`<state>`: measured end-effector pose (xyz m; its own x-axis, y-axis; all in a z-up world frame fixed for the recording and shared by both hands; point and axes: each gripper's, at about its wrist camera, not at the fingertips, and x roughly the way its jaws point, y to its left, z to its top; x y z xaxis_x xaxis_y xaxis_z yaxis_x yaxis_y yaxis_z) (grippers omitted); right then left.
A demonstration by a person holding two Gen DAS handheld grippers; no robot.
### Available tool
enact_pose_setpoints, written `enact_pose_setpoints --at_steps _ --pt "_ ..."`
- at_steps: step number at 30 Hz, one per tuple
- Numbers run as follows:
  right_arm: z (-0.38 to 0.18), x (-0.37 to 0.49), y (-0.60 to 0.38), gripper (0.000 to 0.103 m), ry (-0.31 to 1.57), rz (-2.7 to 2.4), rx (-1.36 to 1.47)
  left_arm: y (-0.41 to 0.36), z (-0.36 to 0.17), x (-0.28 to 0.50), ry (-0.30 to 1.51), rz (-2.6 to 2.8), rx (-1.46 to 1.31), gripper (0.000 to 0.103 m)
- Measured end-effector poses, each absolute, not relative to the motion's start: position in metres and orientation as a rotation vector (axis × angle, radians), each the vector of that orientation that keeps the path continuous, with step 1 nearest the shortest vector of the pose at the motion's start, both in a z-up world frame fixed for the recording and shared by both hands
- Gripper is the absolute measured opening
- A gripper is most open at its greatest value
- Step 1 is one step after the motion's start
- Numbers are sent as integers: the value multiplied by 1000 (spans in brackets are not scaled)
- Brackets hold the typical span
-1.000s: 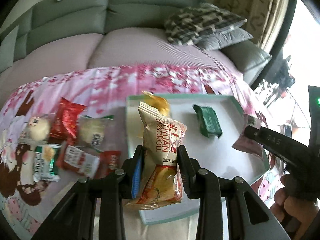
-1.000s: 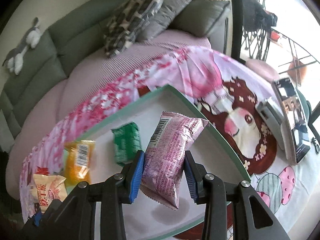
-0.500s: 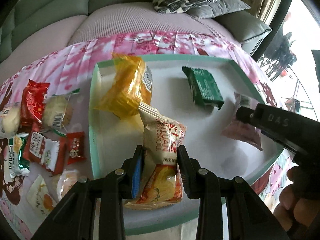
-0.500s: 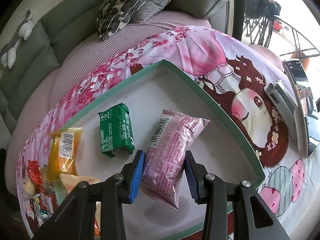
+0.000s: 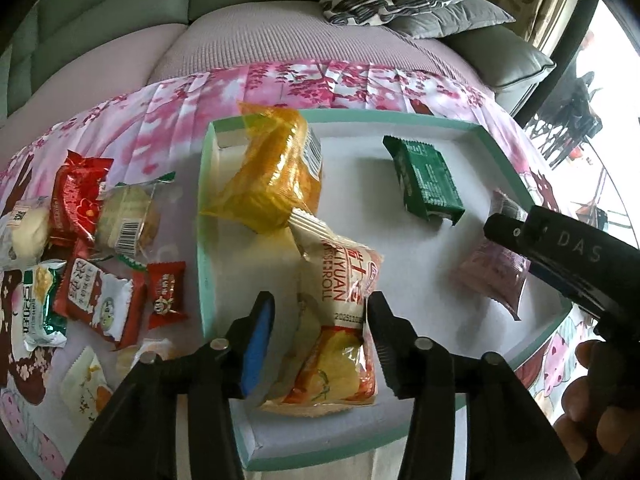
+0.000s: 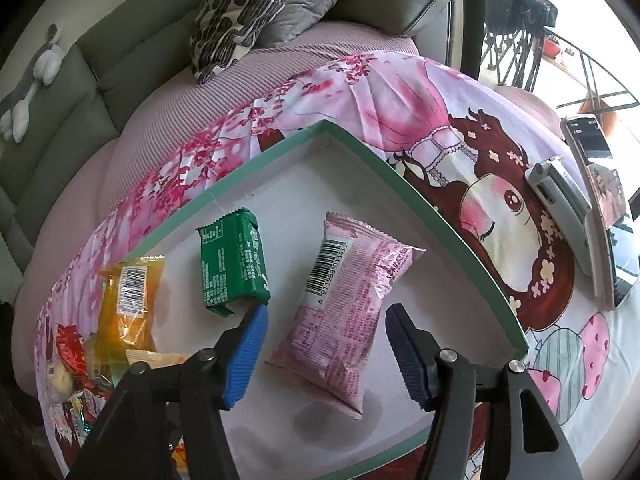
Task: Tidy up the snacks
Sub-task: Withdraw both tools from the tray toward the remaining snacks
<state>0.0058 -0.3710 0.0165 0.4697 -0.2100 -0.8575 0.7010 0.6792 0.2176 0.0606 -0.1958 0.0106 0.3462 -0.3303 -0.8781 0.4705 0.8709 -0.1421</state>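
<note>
Snacks (image 5: 100, 264) lie beside tray (image 5: 206, 280); phone (image 6: 600, 184) sits right.

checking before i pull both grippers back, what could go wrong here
The swiss roll pack lies between the open left hand-held gripper fingers, close to the right finger, so retreating could drag it. It also overlaps the yellow pack. The pink pack lies free inside the tray, so little risk there.

Tray (image 6: 460, 236) far corner bare, free to reach; green packet (image 6: 234, 264) and pink packet (image 6: 348, 300) block middle; loose snack pile (image 5: 88, 248) crowds counter left.
</note>
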Motion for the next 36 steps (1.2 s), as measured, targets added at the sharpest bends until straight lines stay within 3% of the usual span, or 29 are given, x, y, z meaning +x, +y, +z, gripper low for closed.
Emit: enact_pose_setpoints --at_steps 3,9,12,13,19,22,36 --pt "17 6 -370 79 921 -595 608 -192 17 60 1089 -519 139 61" --pt "24 8 -364 85 911 -586 576 -183 28 61 1049 -474 136 65" --pt "26 10 -359 95 906 -582 559 -175 34 62 1017 -433 134 81" --pt "27 10 -358 97 904 -580 555 -171 37 63 1003 -422 126 81" --pt "32 14 -350 102 897 -572 516 -136 44 74 952 -281 49 83" --pt "35 16 -344 103 889 -560 502 -110 45 83 936 -186 -9 93" --pt "65 22 -304 103 778 -506 408 5 40 106 903 143 -149 98"
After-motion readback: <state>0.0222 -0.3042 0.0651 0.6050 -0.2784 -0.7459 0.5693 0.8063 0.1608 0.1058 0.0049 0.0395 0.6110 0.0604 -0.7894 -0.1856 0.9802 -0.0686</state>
